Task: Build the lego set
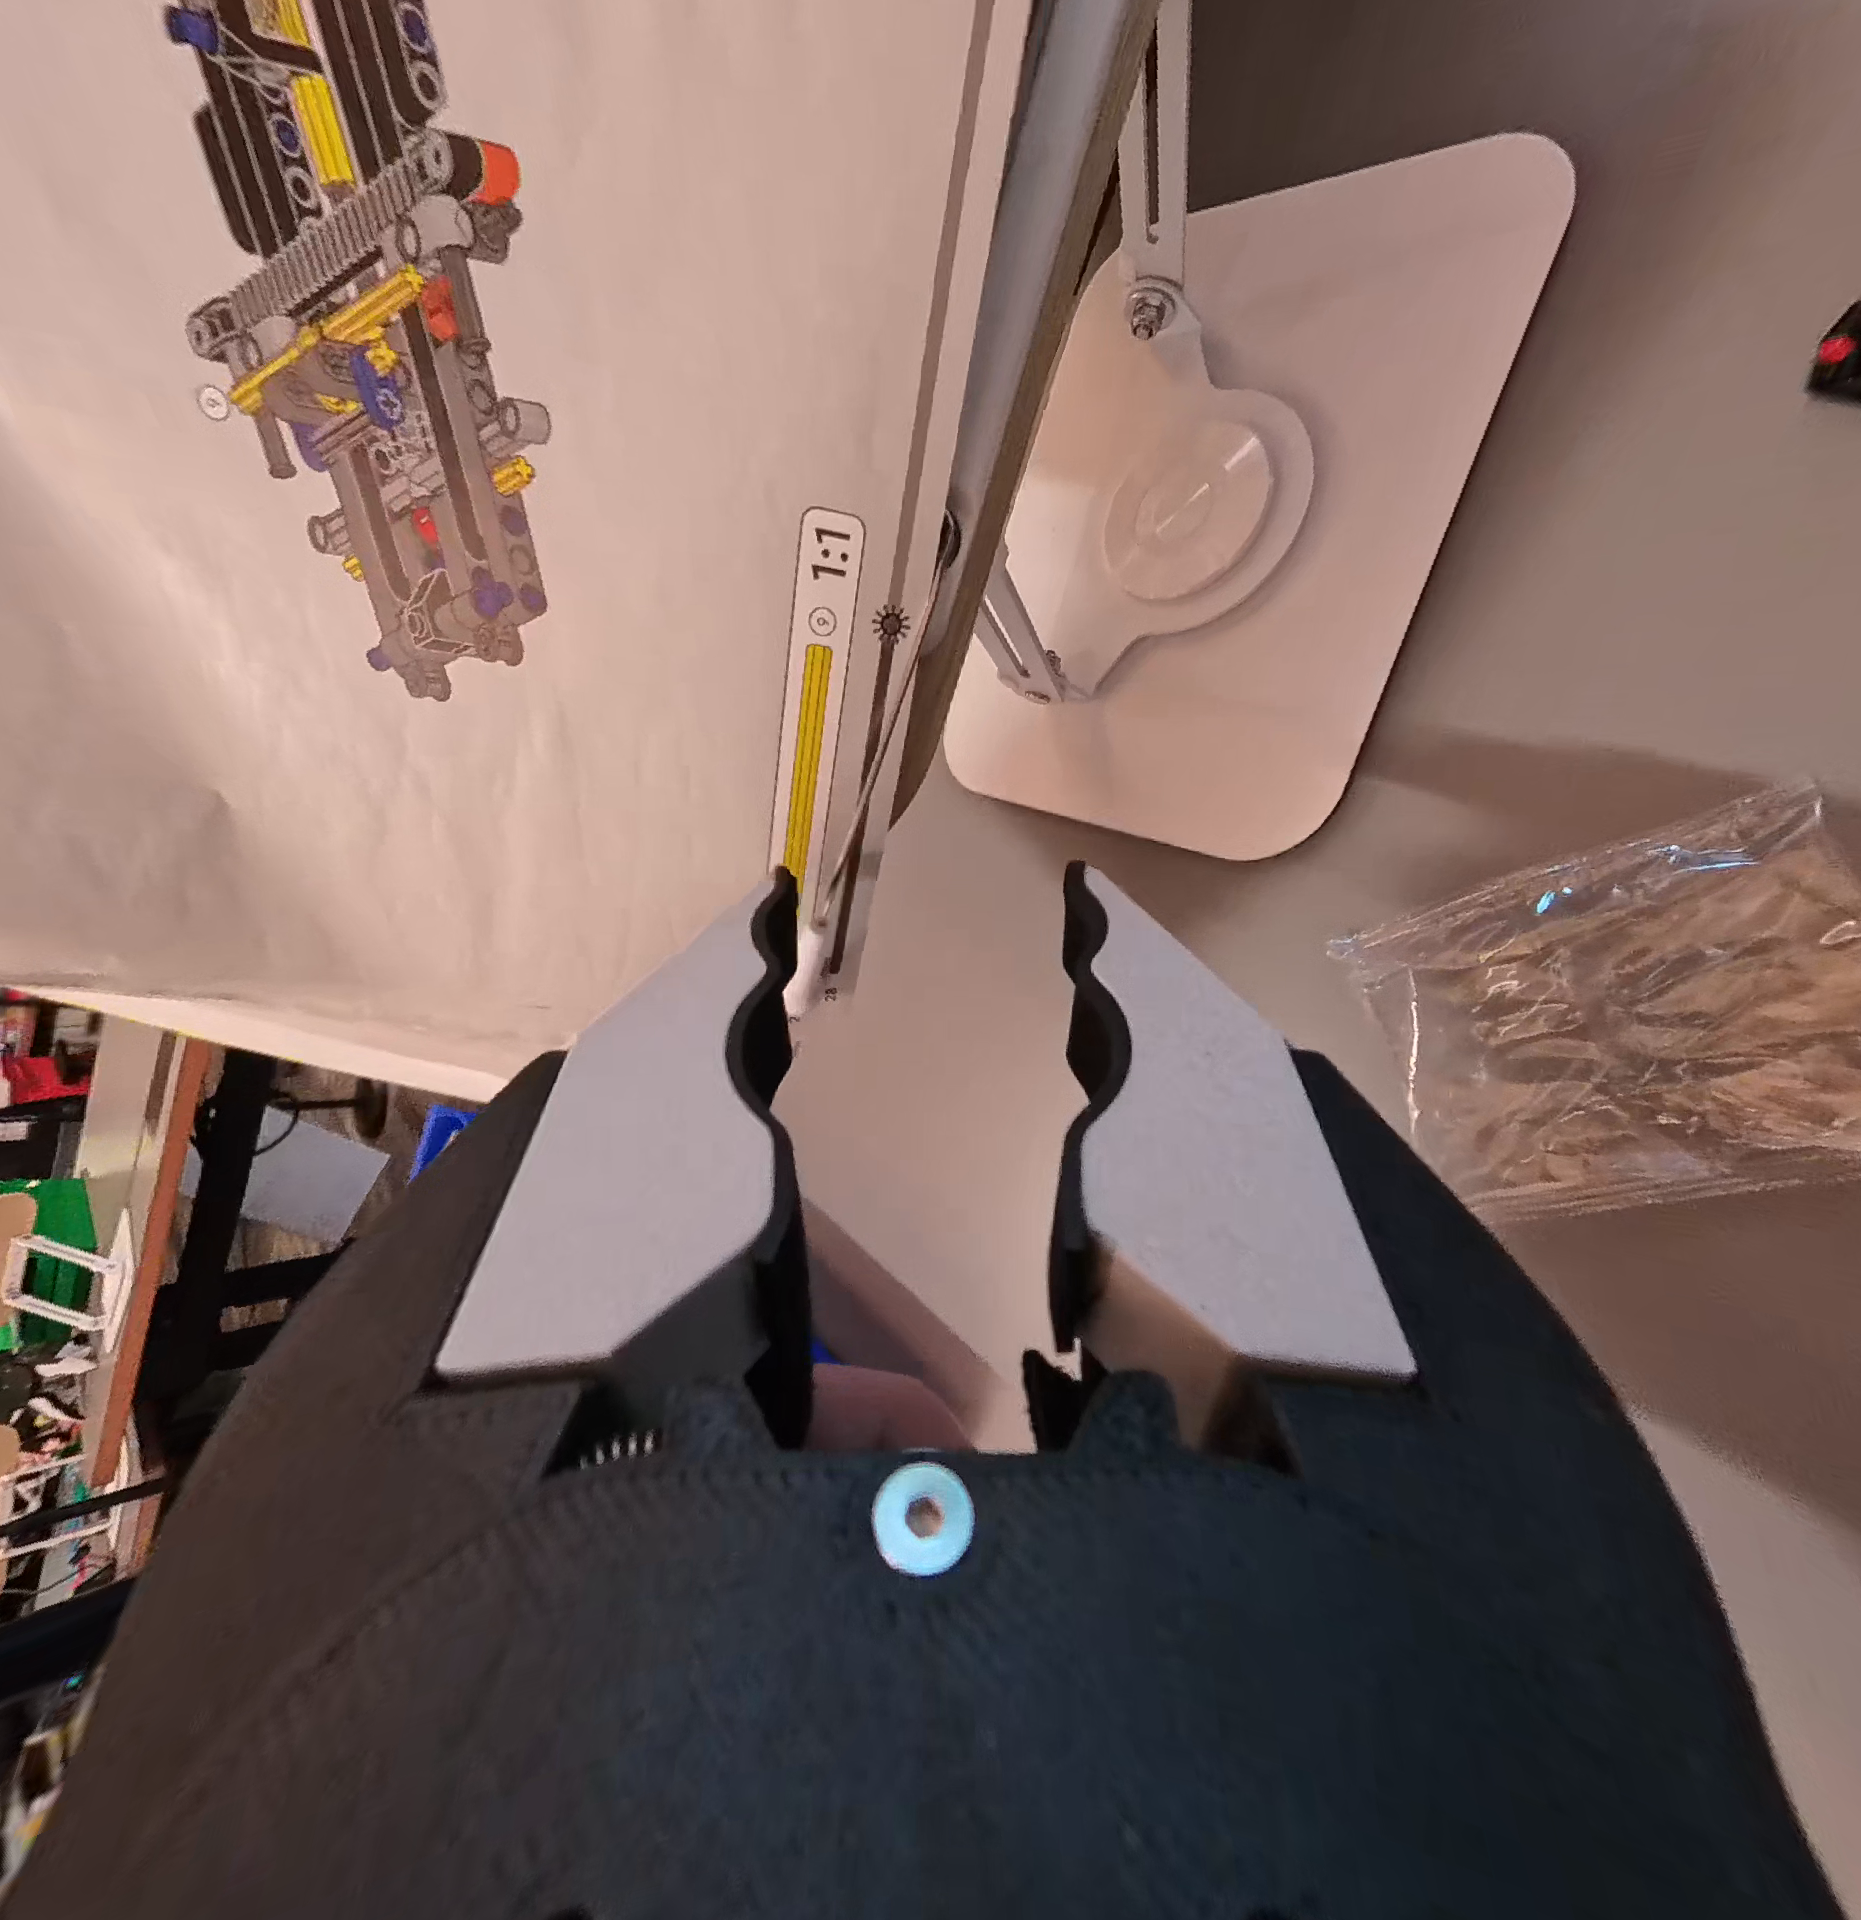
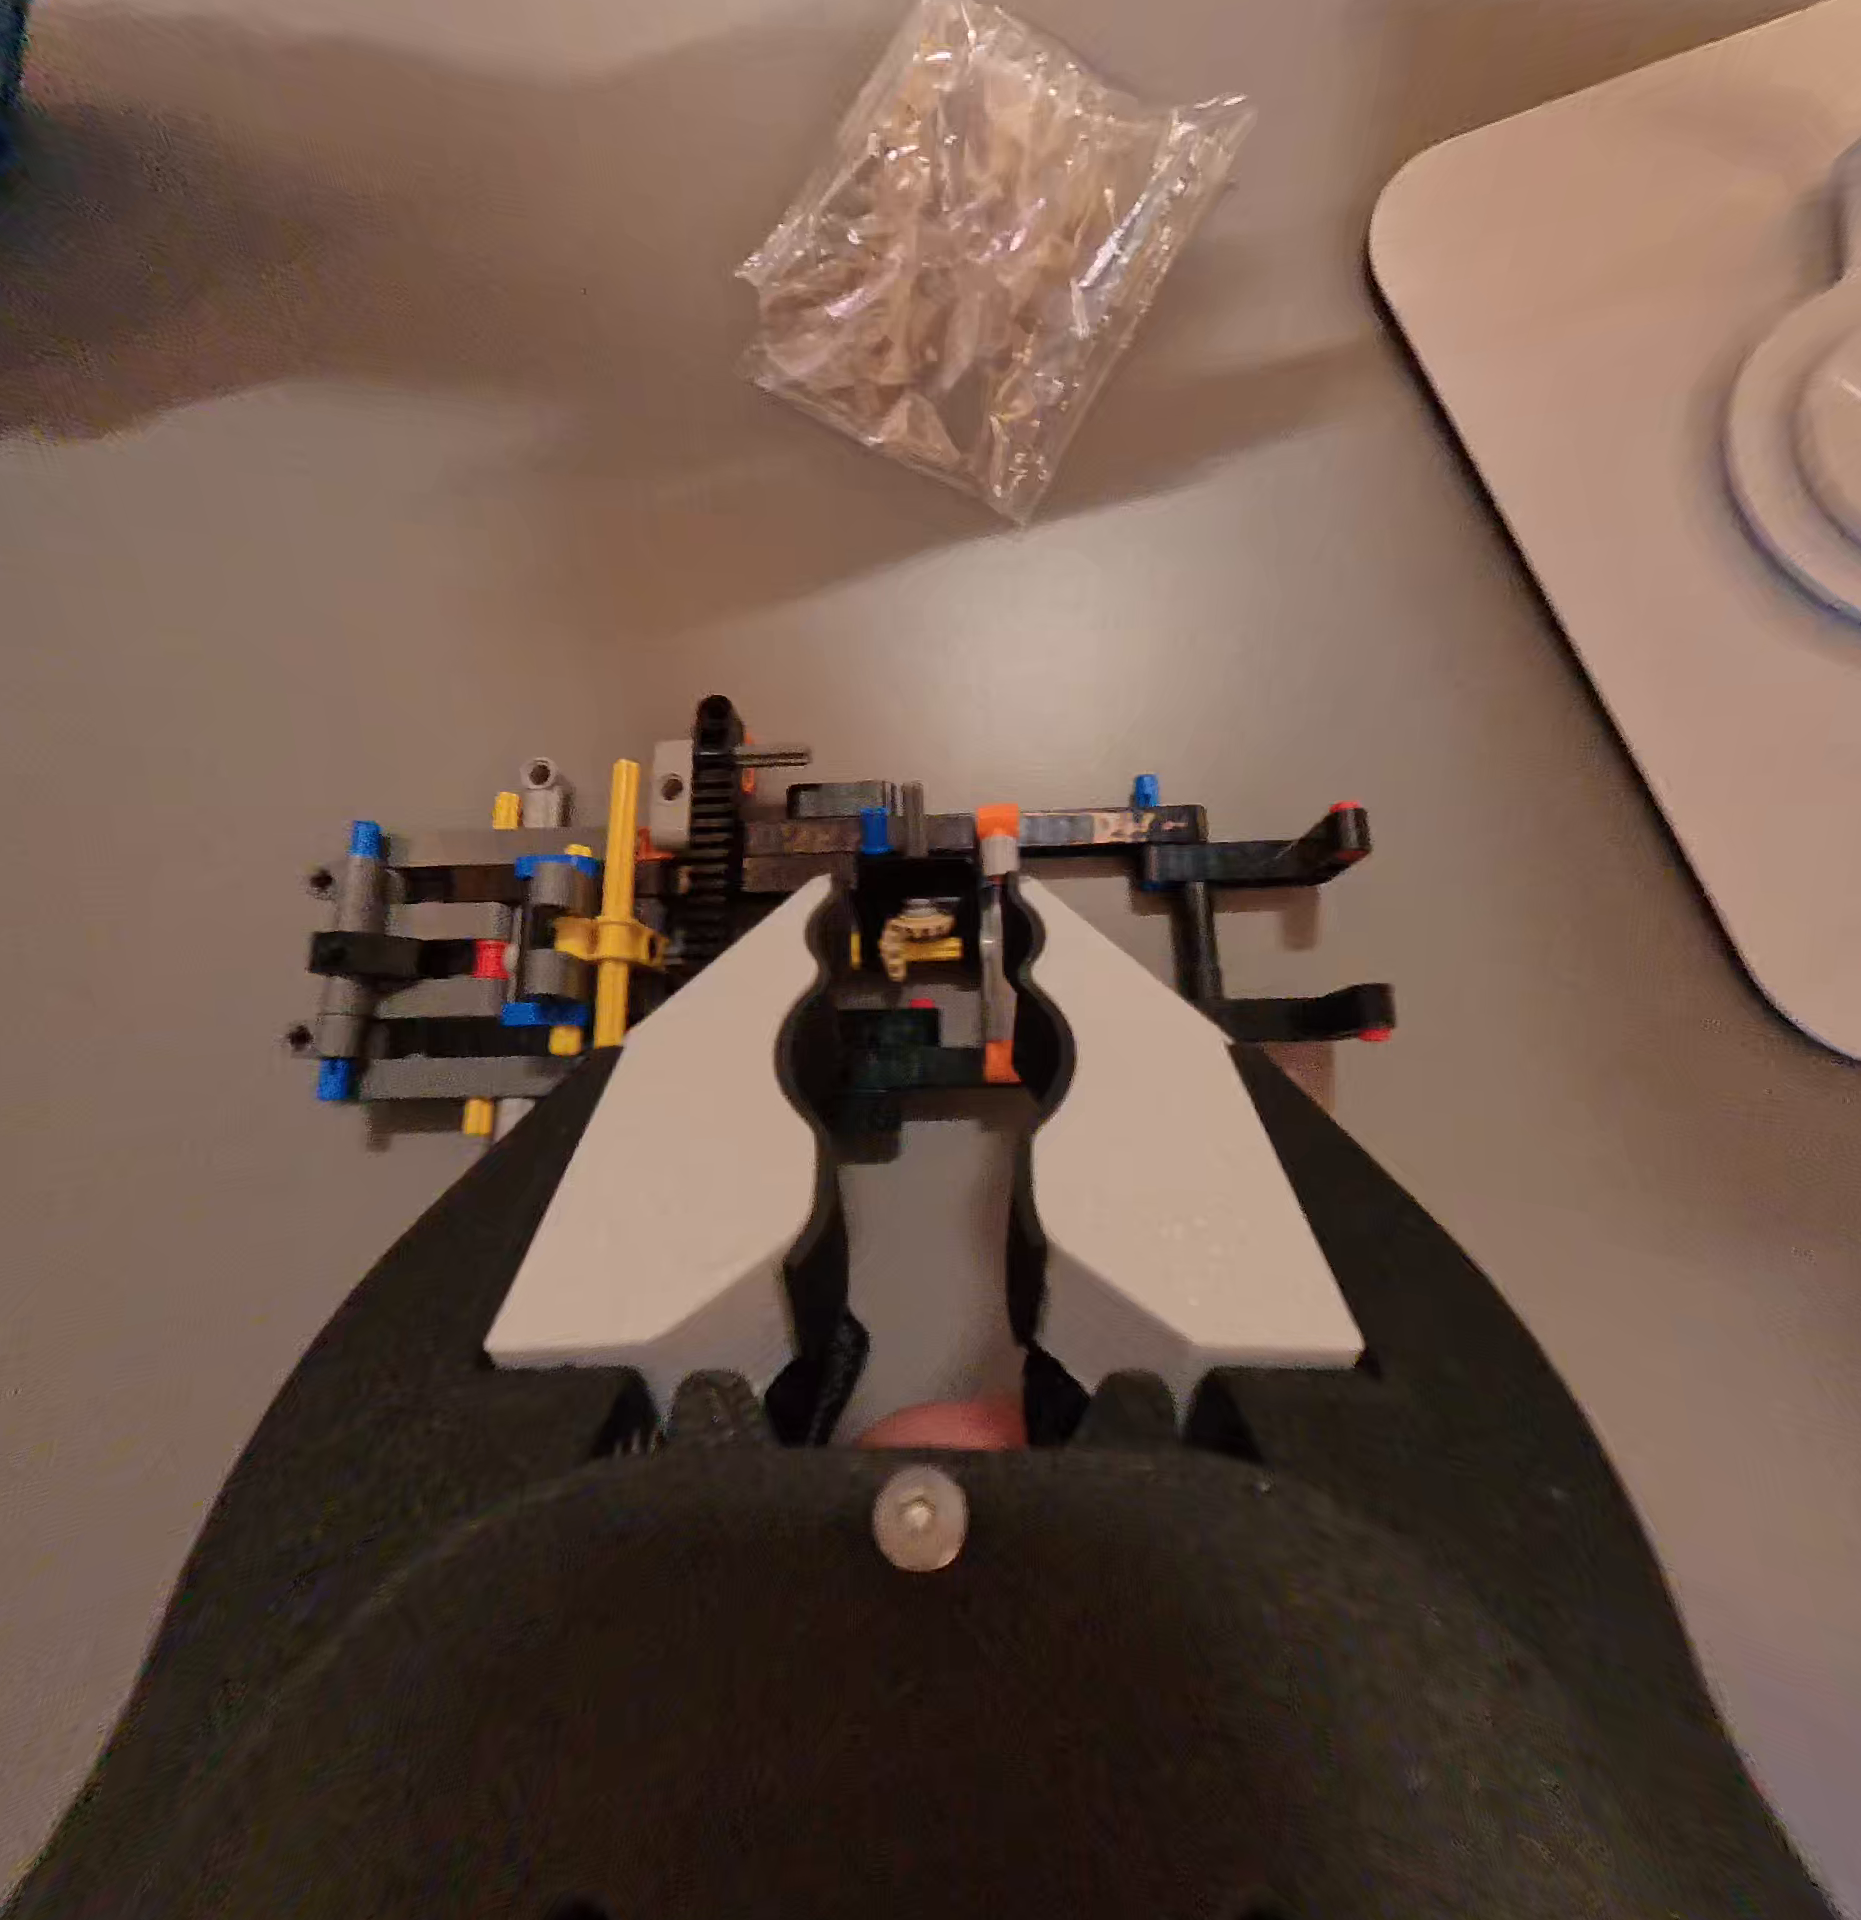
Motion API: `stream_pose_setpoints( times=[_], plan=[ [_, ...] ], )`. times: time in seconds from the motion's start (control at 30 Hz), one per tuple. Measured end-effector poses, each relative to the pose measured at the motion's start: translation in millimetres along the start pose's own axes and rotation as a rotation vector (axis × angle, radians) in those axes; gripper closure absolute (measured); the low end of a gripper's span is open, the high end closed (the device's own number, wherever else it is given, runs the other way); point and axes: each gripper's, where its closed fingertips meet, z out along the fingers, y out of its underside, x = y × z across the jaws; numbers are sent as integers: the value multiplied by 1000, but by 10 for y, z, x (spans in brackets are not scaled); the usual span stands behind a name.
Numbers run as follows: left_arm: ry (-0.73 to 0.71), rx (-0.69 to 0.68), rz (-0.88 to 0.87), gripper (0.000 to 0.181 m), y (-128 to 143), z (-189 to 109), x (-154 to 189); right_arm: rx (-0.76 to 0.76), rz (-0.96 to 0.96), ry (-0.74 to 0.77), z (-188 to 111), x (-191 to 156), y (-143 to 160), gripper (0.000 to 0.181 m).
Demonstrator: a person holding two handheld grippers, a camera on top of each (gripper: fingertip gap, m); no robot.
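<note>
Grey counter (image 2: 282,623) carries the half-built lego set (image 2: 760,935), its middle framed by the right hand-held gripper (image 2: 921,904), parted and seemingly about to grip, while the left hand-held gripper (image 1: 921,883) hangs empty and parted near the instruction page (image 1: 490,520)

place: workshop or lab | evidence: cluttered shelves (image 1: 43,1299), grey worktable (image 2: 282,623), instruction-sheet stand (image 1: 1321,520)

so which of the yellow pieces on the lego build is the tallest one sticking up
The long yellow axle left of the black toothed rack. It stands well above the short yellow pin farther left and the small yellow gear between the right gripper's jaws.
</note>
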Motion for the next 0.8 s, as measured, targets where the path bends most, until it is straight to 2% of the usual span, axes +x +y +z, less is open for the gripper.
stream_pose_setpoints(
  times=[0.03,0.27,0.4,0.53,0.8],
  plan=[
    [2,11,-3,133,-7,-14,-3,-4,-2,-3,-4,-30,-16,152],
    [-6,79,-44,132,14,-129,-110,-96,55,46,-66,6,144,147],
    [-7,117,-80,132,65,-192,-176,-116,67,57,-47,50,183,155],
    [-16,150,-128,133,145,-255,-263,-182,63,73,-38,88,276,155],
    [-5,183,-157,132,188,-264,-297,-202,74,53,-13,87,263,156]
  ],
)
